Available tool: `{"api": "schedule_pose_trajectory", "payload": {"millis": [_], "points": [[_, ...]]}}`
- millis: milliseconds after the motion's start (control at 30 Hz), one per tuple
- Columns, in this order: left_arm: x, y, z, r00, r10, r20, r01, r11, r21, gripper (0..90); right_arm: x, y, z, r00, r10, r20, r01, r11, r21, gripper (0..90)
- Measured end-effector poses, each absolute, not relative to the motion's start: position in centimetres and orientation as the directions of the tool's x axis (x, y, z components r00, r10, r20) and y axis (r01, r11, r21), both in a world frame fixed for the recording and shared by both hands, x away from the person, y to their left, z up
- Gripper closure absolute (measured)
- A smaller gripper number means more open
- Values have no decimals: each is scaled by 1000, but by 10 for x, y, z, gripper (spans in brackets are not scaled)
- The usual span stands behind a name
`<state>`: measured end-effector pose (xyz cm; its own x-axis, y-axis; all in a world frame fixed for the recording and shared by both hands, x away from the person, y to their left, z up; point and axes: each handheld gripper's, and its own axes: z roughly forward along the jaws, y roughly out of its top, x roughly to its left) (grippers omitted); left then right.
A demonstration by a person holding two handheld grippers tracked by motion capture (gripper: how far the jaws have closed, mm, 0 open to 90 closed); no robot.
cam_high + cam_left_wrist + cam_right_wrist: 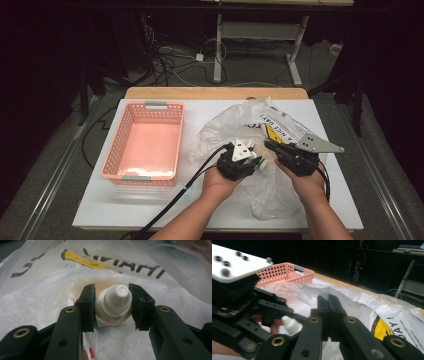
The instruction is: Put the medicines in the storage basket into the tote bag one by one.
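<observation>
Left tongs [112,305] grip a white bottle [113,305] over the bag [235,125]; right tongs [329,315], beside them, pinch that bag's plastic. Bottle is out; the basket [145,175], well left, awaits.

bare white table top [210,107] between pink perforated basket [147,142] and crumpled plastic bag [235,125], open strip along front edge, bag covering right half, basket walls blocking left

The bottle [113,305] was white, its cap also white. The plastic bag [235,122] was translucent white — with black letters and a yellow mark. The basket [146,142] was salmon pink — grey handles.
</observation>
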<state>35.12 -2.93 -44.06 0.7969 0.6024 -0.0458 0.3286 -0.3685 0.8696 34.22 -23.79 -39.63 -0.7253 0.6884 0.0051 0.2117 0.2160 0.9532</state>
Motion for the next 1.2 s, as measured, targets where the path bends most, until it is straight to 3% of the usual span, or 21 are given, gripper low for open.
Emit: {"api": "schedule_pose_trajectory", "payload": {"millis": [667, 867, 1200], "points": [[381, -72, -465, 766, 641, -50, 336, -332, 882, 567, 345, -249, -395, -705, 709, 22, 221, 191, 956, 900], [375, -67, -458, 782, 621, -47, 336, -357, 872, 399, 346, -250, -396, -704, 709, 24, 225, 192, 955, 900], [359, -44, -453, 796, 601, -71, 348, -357, 867, 344, 345, -247, -396, -710, 704, 18, 223, 200, 954, 900]]}}
